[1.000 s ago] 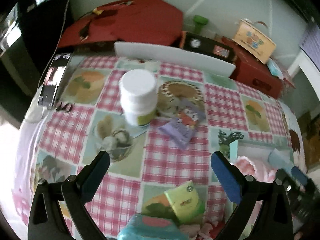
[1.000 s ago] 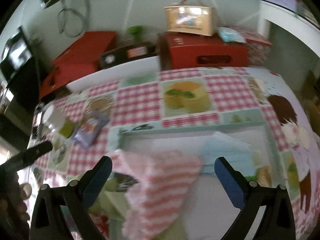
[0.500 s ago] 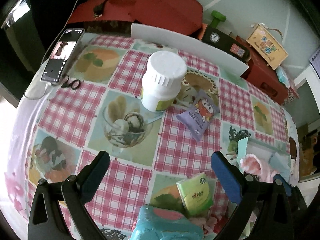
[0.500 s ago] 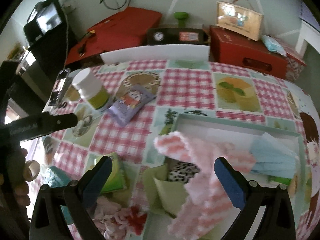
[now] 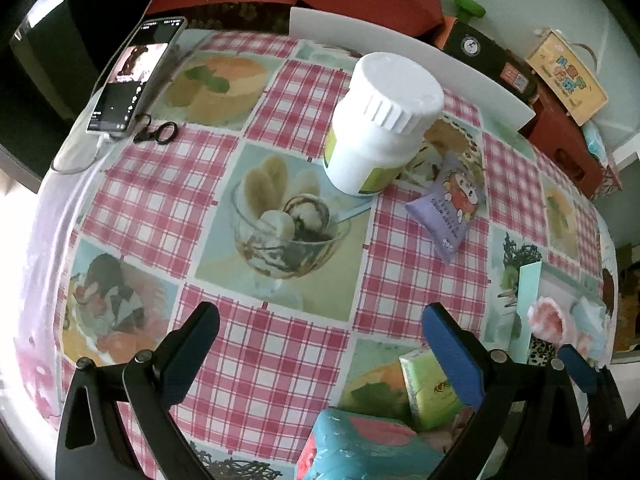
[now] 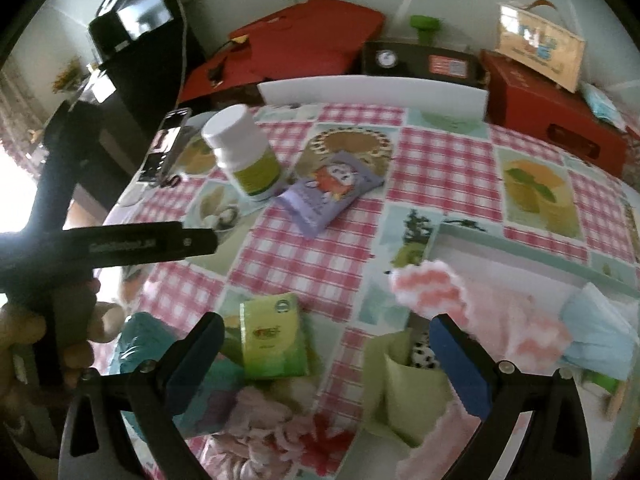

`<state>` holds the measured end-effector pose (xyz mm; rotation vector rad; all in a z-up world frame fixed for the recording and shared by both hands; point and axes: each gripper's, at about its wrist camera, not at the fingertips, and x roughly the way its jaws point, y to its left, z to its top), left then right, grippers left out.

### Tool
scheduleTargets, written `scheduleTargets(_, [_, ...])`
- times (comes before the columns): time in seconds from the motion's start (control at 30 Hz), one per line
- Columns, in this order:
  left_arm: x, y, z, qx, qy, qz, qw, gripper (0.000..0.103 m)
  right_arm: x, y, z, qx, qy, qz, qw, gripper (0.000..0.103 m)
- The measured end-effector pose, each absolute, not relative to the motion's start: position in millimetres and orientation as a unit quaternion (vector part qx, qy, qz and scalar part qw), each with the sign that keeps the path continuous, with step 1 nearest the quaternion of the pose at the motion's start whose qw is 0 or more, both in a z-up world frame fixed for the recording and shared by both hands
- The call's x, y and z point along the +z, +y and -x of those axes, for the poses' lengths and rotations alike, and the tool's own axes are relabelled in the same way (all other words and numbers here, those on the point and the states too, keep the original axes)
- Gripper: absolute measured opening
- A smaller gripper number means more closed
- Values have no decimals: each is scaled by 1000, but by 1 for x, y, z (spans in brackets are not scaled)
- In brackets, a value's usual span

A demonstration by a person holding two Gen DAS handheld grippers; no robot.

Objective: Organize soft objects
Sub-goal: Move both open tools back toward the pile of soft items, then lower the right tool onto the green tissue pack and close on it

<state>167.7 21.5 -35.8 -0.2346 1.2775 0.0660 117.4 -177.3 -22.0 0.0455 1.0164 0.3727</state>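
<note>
Pink striped cloth half hidden behind right gripper, edges blurred.

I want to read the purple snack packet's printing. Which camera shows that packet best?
The right wrist view: the purple snack packet lies face-up, unobstructed, though slightly blurred. The left wrist view shows it beside the white bottle, sharper but foreshortened and partly shaded.

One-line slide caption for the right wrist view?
Open right gripper above green packet; pink striped cloth in tray.
</note>
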Motion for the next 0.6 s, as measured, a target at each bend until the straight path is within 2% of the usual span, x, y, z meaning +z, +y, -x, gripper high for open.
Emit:
scheduleTargets(0.3, [-46,36,-172,33,608,124,784,101,-36,-161,-139,207,529,-73,820,103])
scheduleTargets(0.6, [-48,62,-170,47,609,142,779,101,-48,-132,-166,173,611,-17,772,103])
